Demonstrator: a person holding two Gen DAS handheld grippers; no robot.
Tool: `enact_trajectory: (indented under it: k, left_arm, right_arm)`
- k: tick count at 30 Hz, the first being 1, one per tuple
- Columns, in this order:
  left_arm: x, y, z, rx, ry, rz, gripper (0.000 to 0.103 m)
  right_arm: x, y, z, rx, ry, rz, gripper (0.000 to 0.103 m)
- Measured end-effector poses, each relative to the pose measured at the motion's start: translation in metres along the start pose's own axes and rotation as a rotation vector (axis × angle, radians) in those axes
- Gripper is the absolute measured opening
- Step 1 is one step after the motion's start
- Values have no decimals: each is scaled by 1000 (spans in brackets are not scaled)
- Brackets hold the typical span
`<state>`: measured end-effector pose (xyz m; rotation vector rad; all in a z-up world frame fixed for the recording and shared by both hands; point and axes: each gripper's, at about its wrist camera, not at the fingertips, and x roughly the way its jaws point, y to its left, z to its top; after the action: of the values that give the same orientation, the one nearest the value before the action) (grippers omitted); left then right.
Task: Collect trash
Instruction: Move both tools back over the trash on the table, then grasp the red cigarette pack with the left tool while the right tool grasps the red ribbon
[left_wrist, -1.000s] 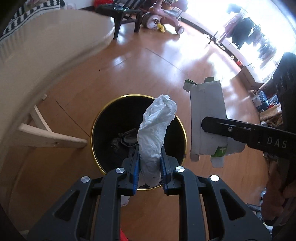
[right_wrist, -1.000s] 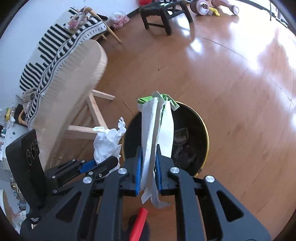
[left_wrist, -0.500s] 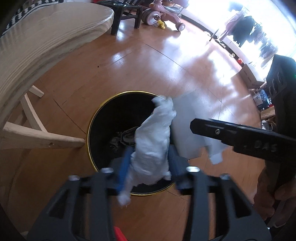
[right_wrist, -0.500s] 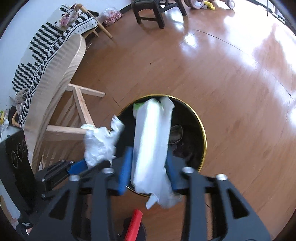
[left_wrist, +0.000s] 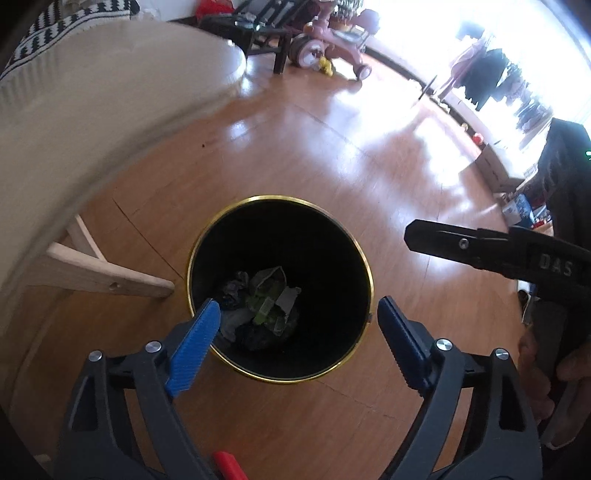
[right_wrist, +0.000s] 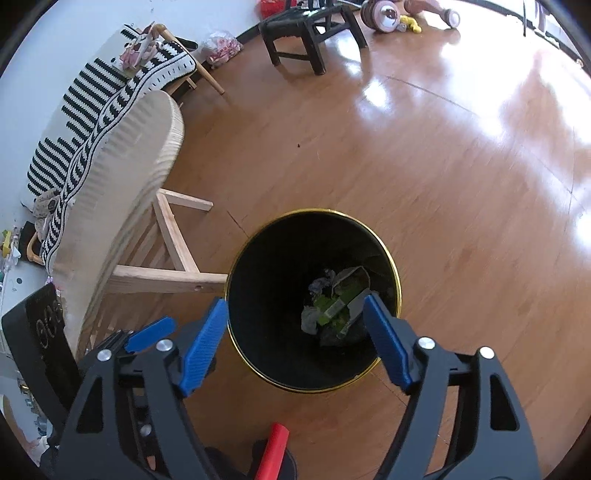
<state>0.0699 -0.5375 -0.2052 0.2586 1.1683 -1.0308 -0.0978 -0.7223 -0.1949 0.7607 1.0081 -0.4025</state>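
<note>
A black trash bin with a gold rim stands on the wood floor, also in the right wrist view. Crumpled paper and a green-printed carton lie at its bottom, seen too in the right wrist view. My left gripper is open and empty above the bin's near rim. My right gripper is open and empty over the bin. The right gripper's black finger shows at the right of the left wrist view.
A pale wooden table with light wood legs stands close to the bin's left. A dark stool and a pink ride-on toy stand far across the floor. A striped cloth lies behind the table.
Both grippers opened. The white crumpled paper left the left gripper and the flattened carton left the right gripper; both now lie in the bin.
</note>
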Motion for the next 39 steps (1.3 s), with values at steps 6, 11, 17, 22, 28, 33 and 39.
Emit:
enact_trajectory:
  k: [6, 11, 17, 22, 28, 33, 39]
  left_arm:
    - [-76, 29, -2, -48, -81, 21, 92]
    - [-160, 88, -16, -98, -167, 105, 94]
    - [-258, 192, -56, -206, -249, 311, 96]
    - [-323, 278, -104, -325, -297, 492, 96]
    - [-374, 372, -150, -472, -328, 609, 96]
    - [-384, 443, -169, -606, -337, 645, 96]
    - [-372, 482, -166, -687, -345, 592, 96]
  right_arm:
    - [-31, 60, 6, -117, -72, -23, 81]
    - [-38, 148, 5, -265, -104, 16, 83]
    - [-18, 287, -17, -462, -87, 109, 84]
    - [12, 404, -51, -606, -34, 199, 84]
    - [47, 535, -88, -742, 24, 297, 84]
    - [79, 616, -92, -770, 53, 336, 84]
    - [147, 664, -86, -799, 93, 232, 84]
